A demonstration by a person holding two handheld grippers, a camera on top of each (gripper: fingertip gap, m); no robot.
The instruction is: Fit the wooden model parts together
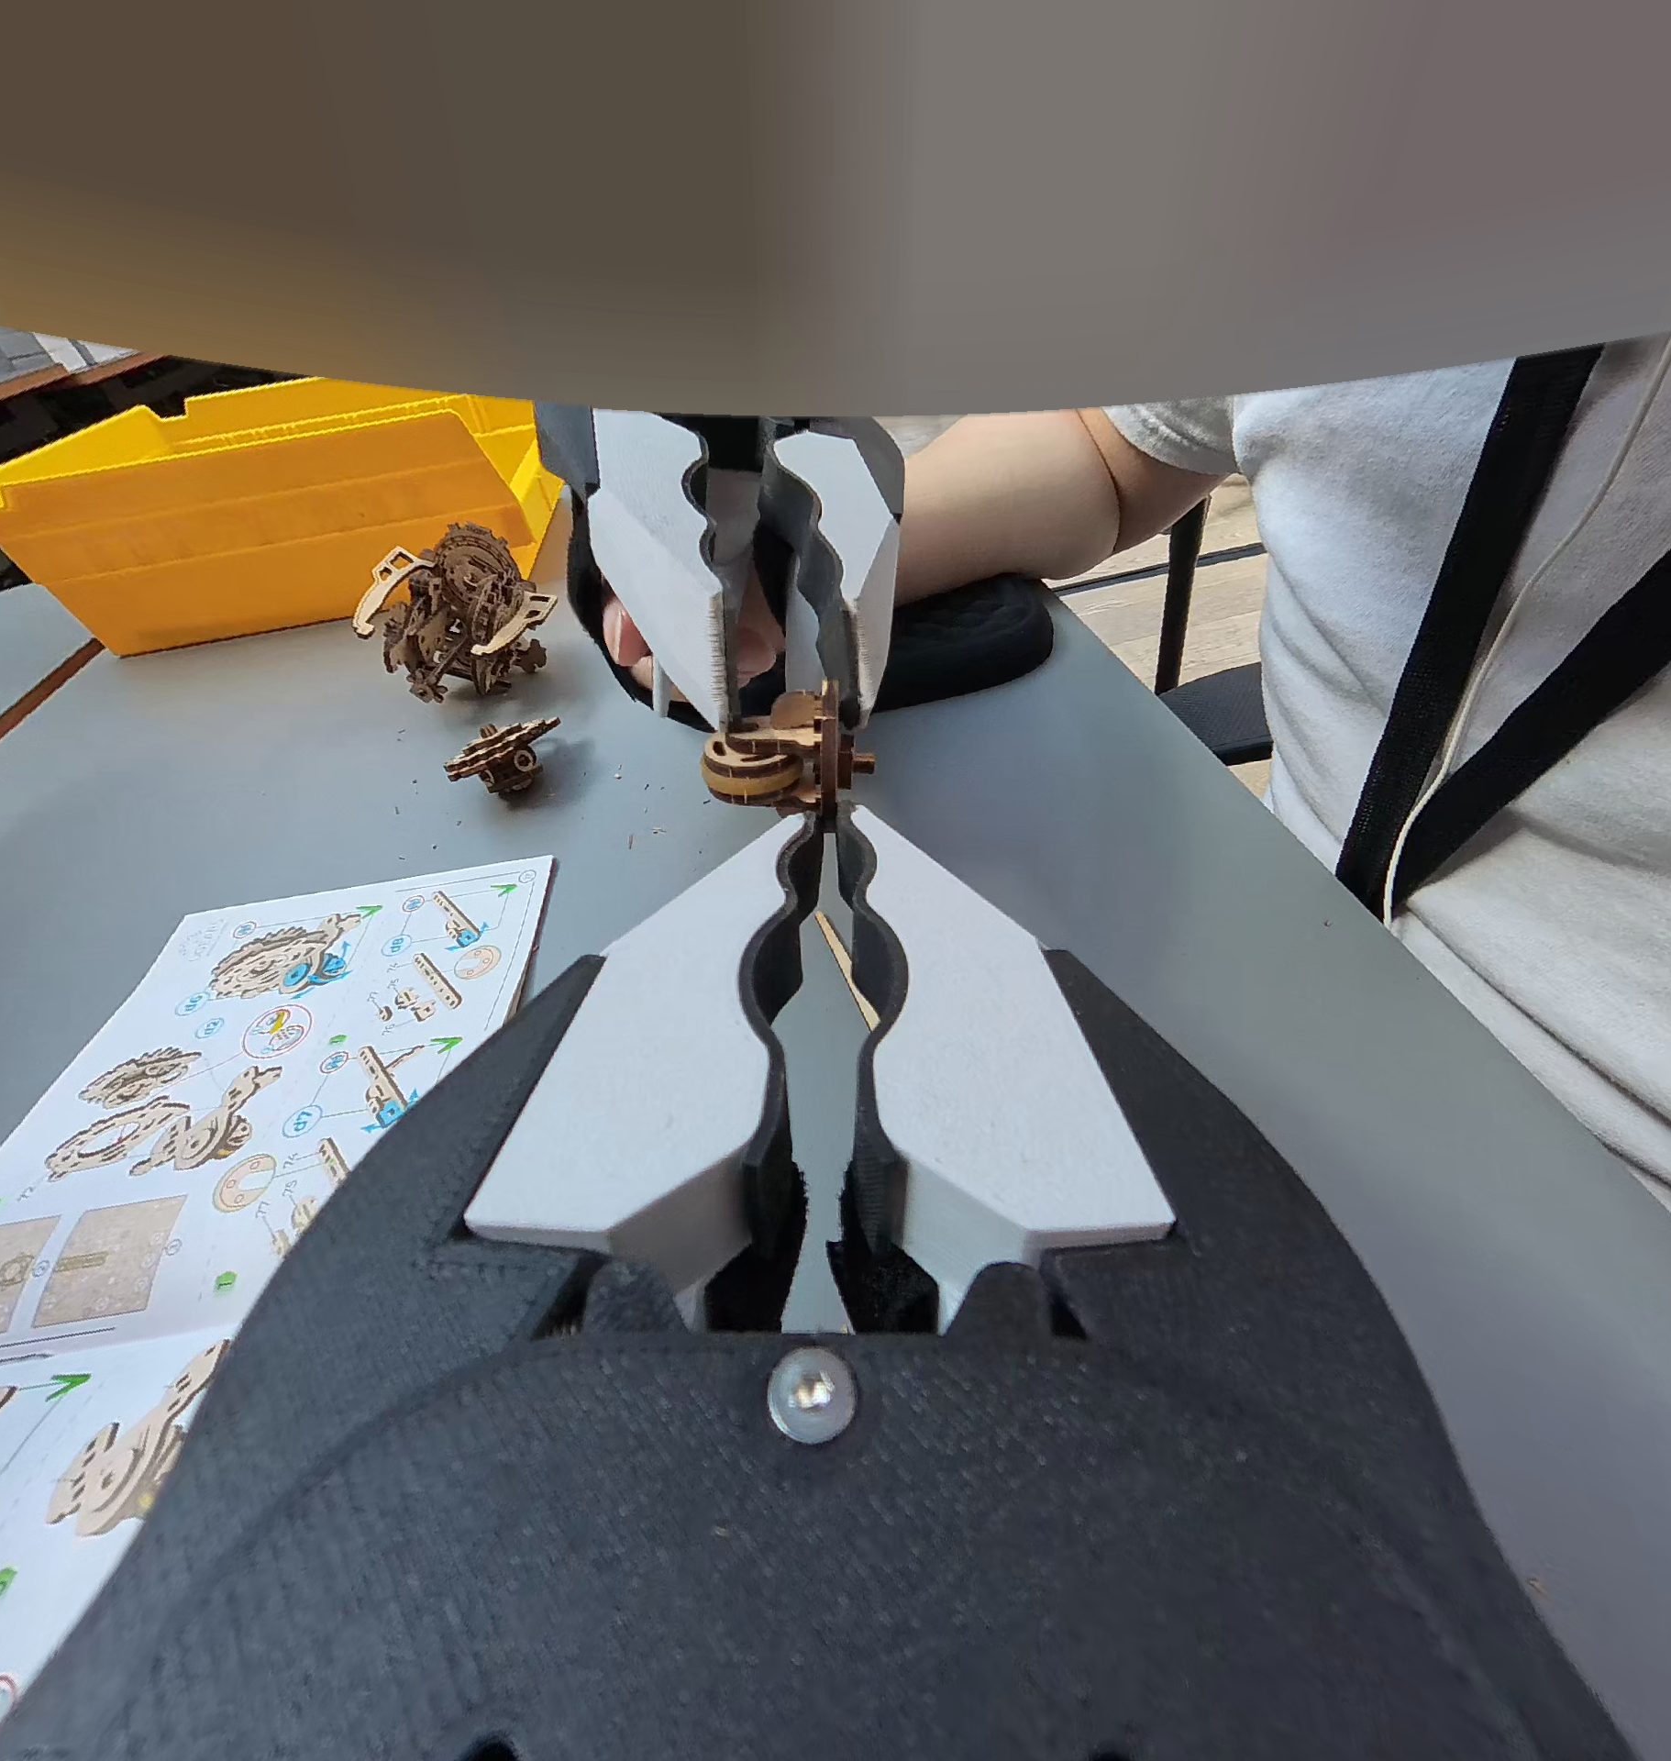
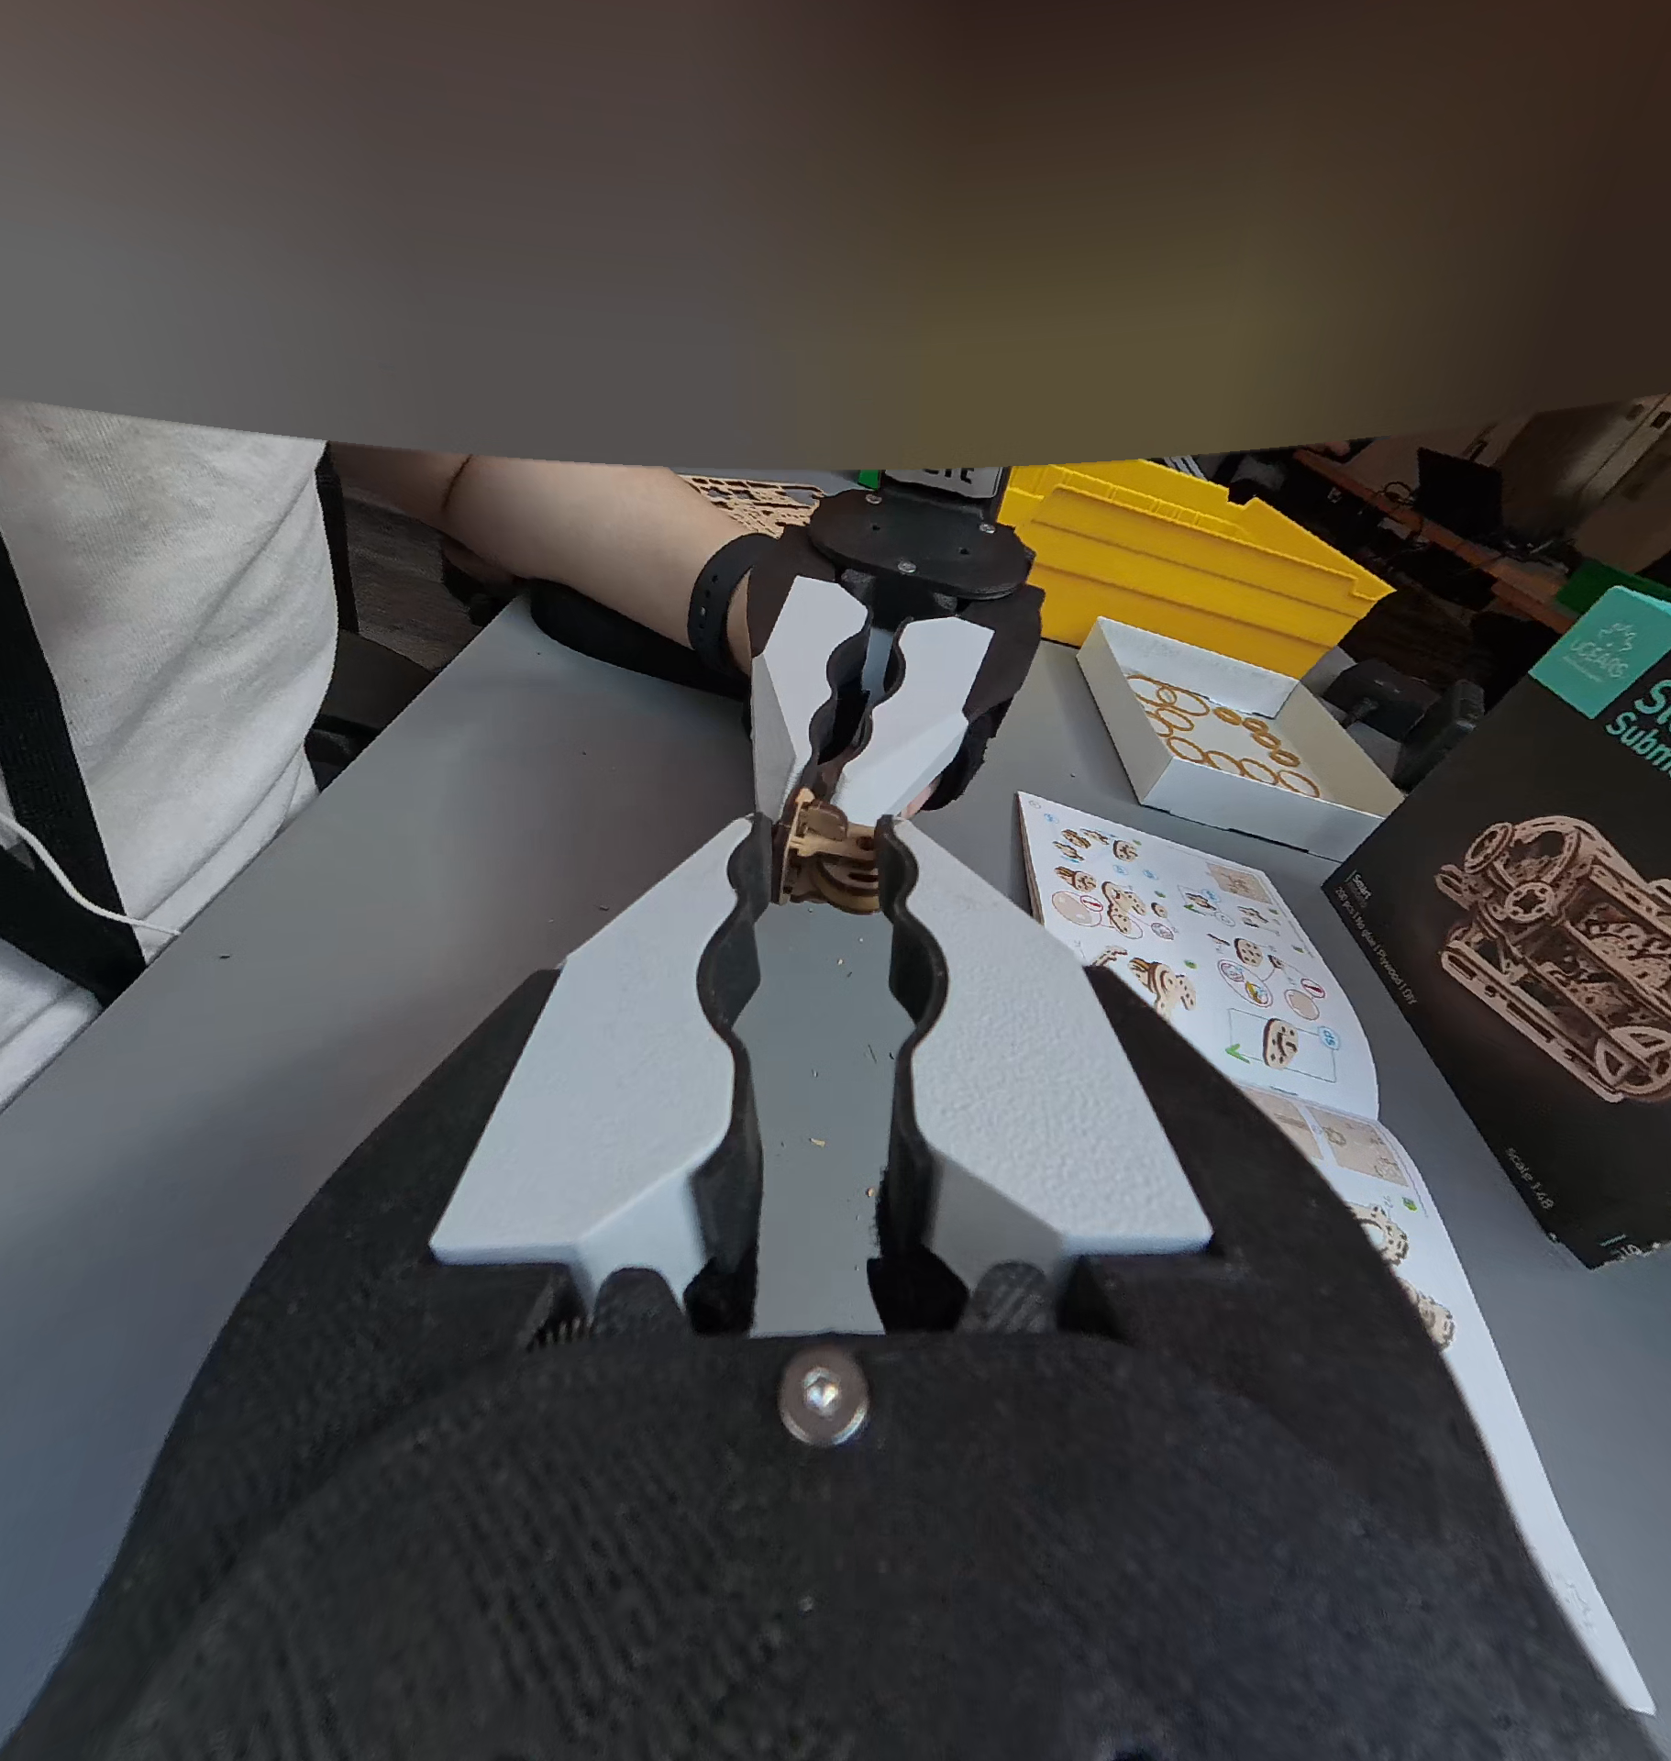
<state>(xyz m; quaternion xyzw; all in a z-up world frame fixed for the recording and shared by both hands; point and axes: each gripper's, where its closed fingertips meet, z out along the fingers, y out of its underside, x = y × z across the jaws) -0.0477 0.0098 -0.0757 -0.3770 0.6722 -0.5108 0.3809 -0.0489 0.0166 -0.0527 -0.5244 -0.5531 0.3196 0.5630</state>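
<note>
Bare grey tabletop (image 2: 527, 810) lies open below the two grippers. Obstacles: yellow plastic bin (image 1: 241, 515), assembled brown wooden gear model (image 1: 451, 610), small wooden gear cluster (image 1: 503, 758), dark printed kit box (image 2: 1556, 953).

My left gripper (image 1: 824, 829) has two pale grey, wedge-shaped fingers (image 1: 679, 1048) lined on their inner faces with wavy black rubber pads (image 1: 765, 962). They sit in a black, coarse-textured printed body (image 1: 813, 1572) with one silver hex screw (image 1: 811, 1399) at its centre. My right gripper (image 2: 827, 839) is built the same: grey fingers (image 2: 622, 1067), black scalloped pads (image 2: 732, 953), a silver screw (image 2: 822, 1401) in the black housing (image 2: 813, 1572). I wear a white short-sleeved shirt (image 1: 1384, 572) crossed by black straps (image 1: 1441, 667), with a thin white cord (image 2: 79, 886) beside them, and a black wristband (image 2: 717, 596).
</note>
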